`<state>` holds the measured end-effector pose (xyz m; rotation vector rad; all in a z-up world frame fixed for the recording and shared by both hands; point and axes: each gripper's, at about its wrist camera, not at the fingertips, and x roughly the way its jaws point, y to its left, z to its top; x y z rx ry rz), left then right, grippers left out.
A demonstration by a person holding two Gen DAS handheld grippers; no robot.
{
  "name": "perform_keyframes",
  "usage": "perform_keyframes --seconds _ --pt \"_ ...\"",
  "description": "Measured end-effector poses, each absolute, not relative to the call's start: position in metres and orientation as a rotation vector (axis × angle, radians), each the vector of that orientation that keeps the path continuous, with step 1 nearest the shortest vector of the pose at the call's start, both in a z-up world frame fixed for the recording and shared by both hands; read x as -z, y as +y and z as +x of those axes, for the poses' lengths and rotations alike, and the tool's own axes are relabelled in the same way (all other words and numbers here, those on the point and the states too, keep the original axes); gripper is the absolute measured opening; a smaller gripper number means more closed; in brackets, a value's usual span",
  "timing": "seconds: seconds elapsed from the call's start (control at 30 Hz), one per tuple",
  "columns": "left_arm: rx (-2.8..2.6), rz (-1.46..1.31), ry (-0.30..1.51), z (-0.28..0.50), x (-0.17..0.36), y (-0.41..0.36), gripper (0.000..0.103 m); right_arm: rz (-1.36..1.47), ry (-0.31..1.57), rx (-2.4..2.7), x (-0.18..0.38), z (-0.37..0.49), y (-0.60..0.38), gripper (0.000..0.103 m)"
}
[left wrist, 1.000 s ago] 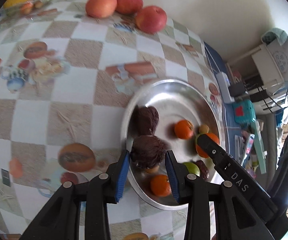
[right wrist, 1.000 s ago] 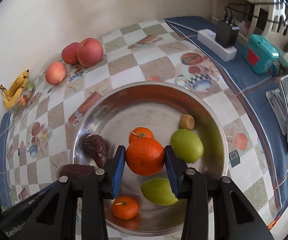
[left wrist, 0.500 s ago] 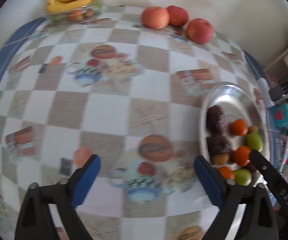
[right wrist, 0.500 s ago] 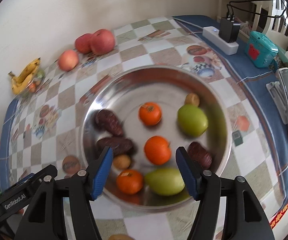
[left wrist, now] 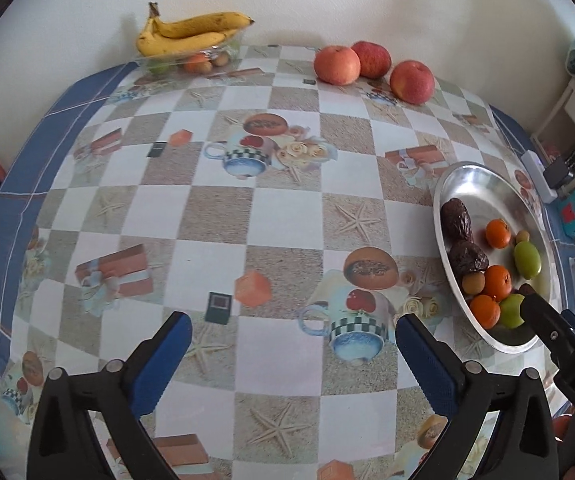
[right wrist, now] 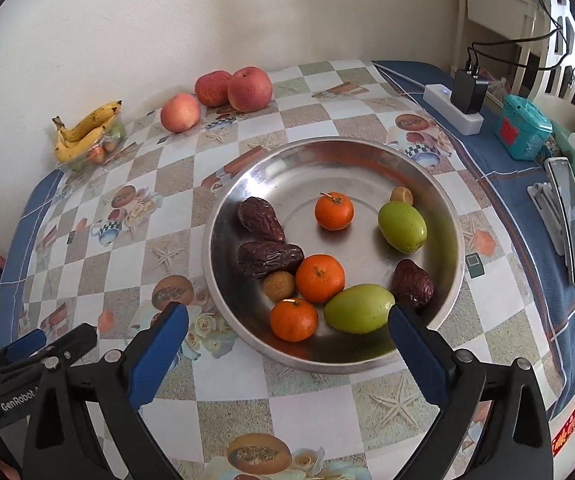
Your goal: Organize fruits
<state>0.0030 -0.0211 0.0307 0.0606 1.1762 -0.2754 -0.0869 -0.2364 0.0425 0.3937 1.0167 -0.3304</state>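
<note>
Stainless steel dish (right wrist: 439, 200) rests on the worktop (right wrist: 175, 184), directly ahead of the right gripper (right wrist: 287, 340). Jaws of the right gripper are released, spread wide and hold nothing; the near rim of the dish lies between them.

Dish contents, relative to the right jaws:
- Three oranges: one (right wrist: 293, 319) just ahead of the jaws, one (right wrist: 320, 278) behind it, one (right wrist: 334, 211) farther in, near the dish centre.
- Two green fruits: one (right wrist: 358, 308) beside the right jaw, one (right wrist: 402, 226) farther ahead on the right.
- Three dark wrinkled dates: two (right wrist: 268, 258) (right wrist: 259, 219) ahead on the left, one (right wrist: 412, 283) just beyond the right jaw.
- Two small brown fruits: one (right wrist: 278, 286) touching the nearer left date, one (right wrist: 401, 196) at the far right.

Left gripper (left wrist: 293, 356) has its jaws released and empty, over bare printed worktop. The dish (left wrist: 483, 184) lies to the right of these jaws, clear of them.

Three apples (left wrist: 336, 65) (left wrist: 371, 59) (left wrist: 412, 82) sit far ahead by the wall. A banana bunch (left wrist: 191, 32) lies on a clear tray (left wrist: 149, 63) of small fruits, far ahead and to the left.
</note>
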Motion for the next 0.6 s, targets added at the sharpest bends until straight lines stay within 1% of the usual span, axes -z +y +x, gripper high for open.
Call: perform_keyframes --seconds 0.43,0.6 --pt "0.241 0.002 1.235 0.011 -0.021 -0.005 0.103 0.371 1.013 0.323 -0.043 -0.083 -0.234 0.1" --pt "0.21 0.033 1.227 0.012 -0.019 -0.005 0.103 0.348 1.025 0.332 -0.041 -0.081 -0.232 0.1"
